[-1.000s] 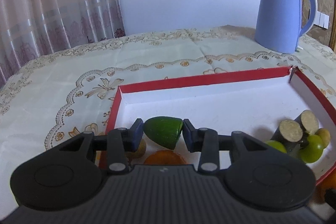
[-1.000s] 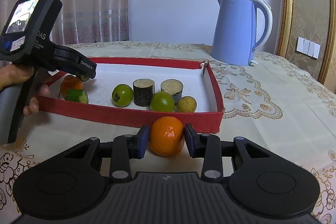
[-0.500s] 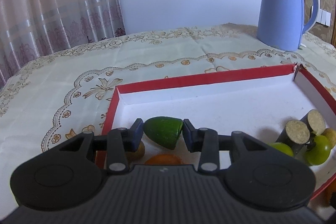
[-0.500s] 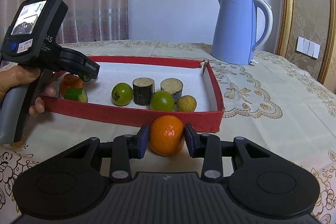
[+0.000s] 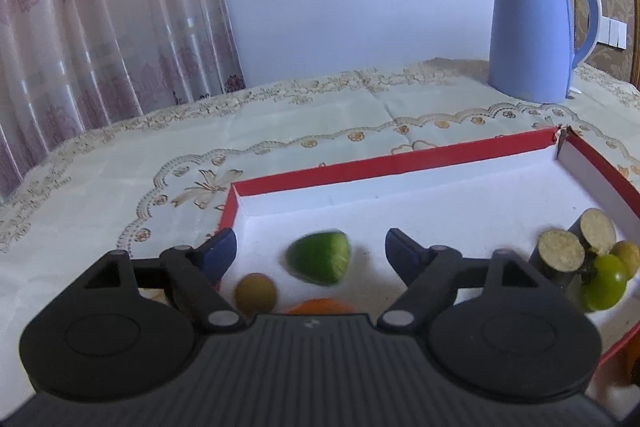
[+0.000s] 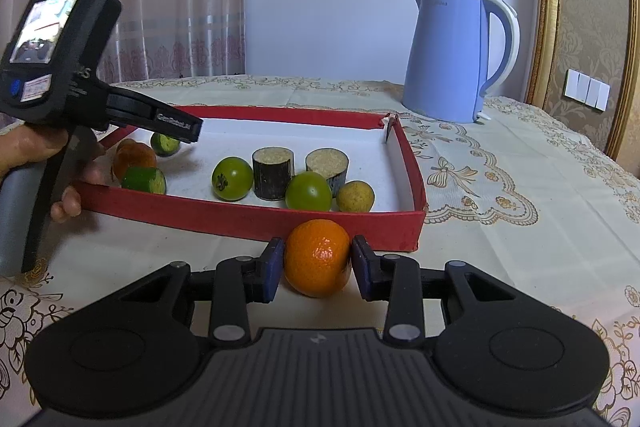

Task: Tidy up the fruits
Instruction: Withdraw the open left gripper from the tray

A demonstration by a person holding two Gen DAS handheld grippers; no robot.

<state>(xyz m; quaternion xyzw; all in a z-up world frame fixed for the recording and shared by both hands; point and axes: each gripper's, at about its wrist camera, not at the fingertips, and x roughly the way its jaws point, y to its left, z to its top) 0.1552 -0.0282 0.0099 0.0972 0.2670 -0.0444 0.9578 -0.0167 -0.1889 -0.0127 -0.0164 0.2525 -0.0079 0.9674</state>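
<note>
My left gripper (image 5: 310,253) is open above the left end of the red tray (image 5: 400,165). A green cut fruit piece (image 5: 320,258) lies blurred between its spread fingers, apart from both. A small brown fruit (image 5: 255,293) and an orange (image 5: 318,305) lie just below it. My right gripper (image 6: 318,263) is shut on an orange (image 6: 318,257) on the tablecloth, just outside the tray's near wall (image 6: 256,217). In the right wrist view, the left gripper (image 6: 176,127) hovers over the released green piece (image 6: 165,143).
In the tray lie two dark cut cylinders (image 6: 273,167), two green round fruits (image 6: 308,191), a small yellow fruit (image 6: 355,196), another green cut piece (image 6: 144,179) and an orange (image 6: 134,157). A blue kettle (image 6: 452,55) stands at the back right. A hand (image 6: 32,147) holds the left gripper.
My left gripper has opened and let go of the green cut piece, which has dropped into the tray. My right gripper stays shut on the orange and has not moved.
</note>
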